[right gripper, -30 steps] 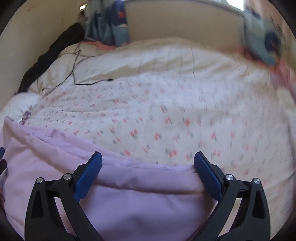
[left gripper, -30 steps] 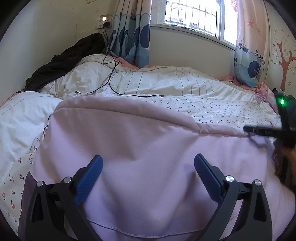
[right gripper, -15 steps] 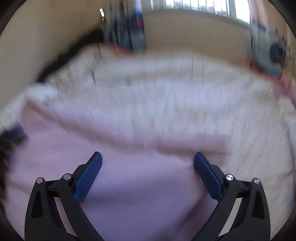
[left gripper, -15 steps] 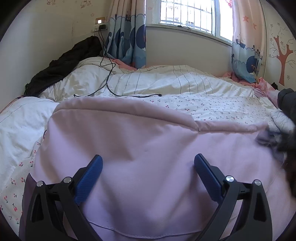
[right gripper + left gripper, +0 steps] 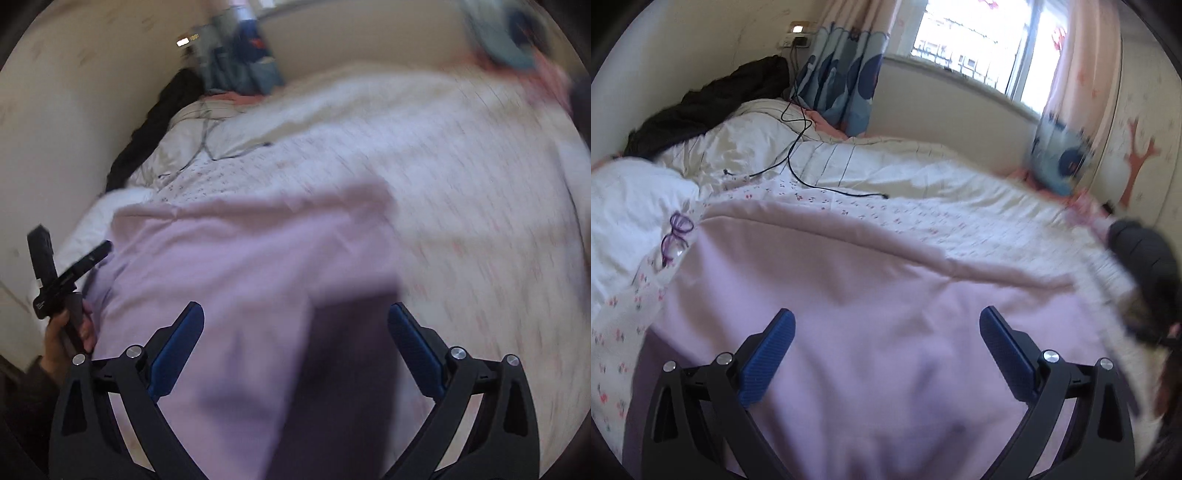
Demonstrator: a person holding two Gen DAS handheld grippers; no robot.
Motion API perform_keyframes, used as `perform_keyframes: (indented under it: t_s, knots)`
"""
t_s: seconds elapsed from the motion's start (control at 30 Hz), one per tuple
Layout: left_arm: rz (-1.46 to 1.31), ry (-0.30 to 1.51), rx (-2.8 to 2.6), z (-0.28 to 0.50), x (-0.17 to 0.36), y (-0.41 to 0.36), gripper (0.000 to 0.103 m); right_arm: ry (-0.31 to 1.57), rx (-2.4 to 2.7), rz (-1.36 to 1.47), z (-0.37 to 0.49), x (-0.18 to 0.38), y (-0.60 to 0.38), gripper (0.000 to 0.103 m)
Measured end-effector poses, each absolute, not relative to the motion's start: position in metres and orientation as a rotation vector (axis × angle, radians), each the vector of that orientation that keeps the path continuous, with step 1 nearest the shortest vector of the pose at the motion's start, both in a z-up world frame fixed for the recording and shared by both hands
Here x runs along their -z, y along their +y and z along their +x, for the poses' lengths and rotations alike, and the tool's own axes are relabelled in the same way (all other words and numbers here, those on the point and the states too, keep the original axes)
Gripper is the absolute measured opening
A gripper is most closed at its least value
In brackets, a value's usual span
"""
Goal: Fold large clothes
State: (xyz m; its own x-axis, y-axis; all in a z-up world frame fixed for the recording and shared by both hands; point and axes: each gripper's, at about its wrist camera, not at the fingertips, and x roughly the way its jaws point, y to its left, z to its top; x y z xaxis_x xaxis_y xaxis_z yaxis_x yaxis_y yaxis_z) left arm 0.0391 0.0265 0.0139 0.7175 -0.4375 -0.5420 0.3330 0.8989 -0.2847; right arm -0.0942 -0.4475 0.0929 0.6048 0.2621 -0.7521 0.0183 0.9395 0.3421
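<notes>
A large pale lilac garment [image 5: 871, 295] lies spread flat on the bed, its folded far edge running across the floral sheet. My left gripper [image 5: 886, 334] is open and empty, hovering over the garment's near part. My right gripper [image 5: 295, 328] is open and empty above the garment's right side [image 5: 240, 258]; this view is blurred. The left gripper and the hand holding it show at the left of the right wrist view [image 5: 70, 266].
The bed has a floral sheet [image 5: 960, 218] and a white striped duvet [image 5: 886, 162] behind. A black cable [image 5: 798, 147] crosses the duvet. Purple glasses [image 5: 674, 240] lie left of the garment. Dark clothes [image 5: 701, 107] are piled by the wall; a dark item [image 5: 1145, 251] lies at the right.
Both grippers stayed open. The right gripper swung back and left, from the garment's right edge to above it. The left view shifted slightly, bringing the glasses into sight.
</notes>
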Motion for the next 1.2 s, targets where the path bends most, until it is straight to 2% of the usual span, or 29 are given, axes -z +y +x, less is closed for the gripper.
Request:
perform_keyframes:
  t_s: [0.13, 0.27, 0.47, 0.67, 0.8, 0.97, 1.03, 1.07, 1.1, 1.2]
  knots:
    - [-0.264, 0.605, 0.410, -0.007, -0.039, 0.076, 0.096, 0.968, -0.141, 0.560, -0.156, -0.068, -0.489, 0.096]
    - [-0.415, 0.609, 0.316, -0.054, -0.040, 0.141, 0.096, 1.012, -0.178, 0.738, -0.193, -0.040, -0.502, 0.096]
    - [-0.622, 0.761, 0.218, -0.100, -0.013, 0.214, 0.096, 1.022, -0.279, 0.884, -0.198, -0.017, -0.491, 0.096]
    - [-0.745, 0.989, 0.245, -0.103, 0.035, 0.213, 0.096, 1.035, -0.286, 0.818, -0.185, -0.033, -0.467, 0.097]
    - [-0.797, 1.074, 0.285, -0.094, 0.064, 0.193, 0.096, 1.160, -0.247, 0.699, -0.174, -0.016, -0.455, 0.097]
    - [-0.798, 1.066, 0.223, -0.075, 0.081, 0.177, 0.096, 1.072, -0.294, 0.881, -0.162, -0.013, -0.465, 0.097]
    - [-0.815, 1.074, 0.224, -0.064, 0.083, 0.173, 0.096, 1.015, -0.324, 0.885, -0.158, -0.015, -0.463, 0.092]
    - [-0.778, 1.084, 0.231, -0.059, 0.081, 0.167, 0.096, 0.997, -0.322, 0.853, -0.157, -0.019, -0.461, 0.070]
    - [-0.694, 1.097, 0.254, -0.054, 0.078, 0.155, 0.094, 0.985, -0.301, 0.791, -0.158, -0.023, -0.458, 0.054]
    - [-0.585, 1.103, 0.290, -0.052, 0.070, 0.135, 0.087, 0.914, -0.308, 0.734, -0.168, -0.040, -0.454, 0.041]
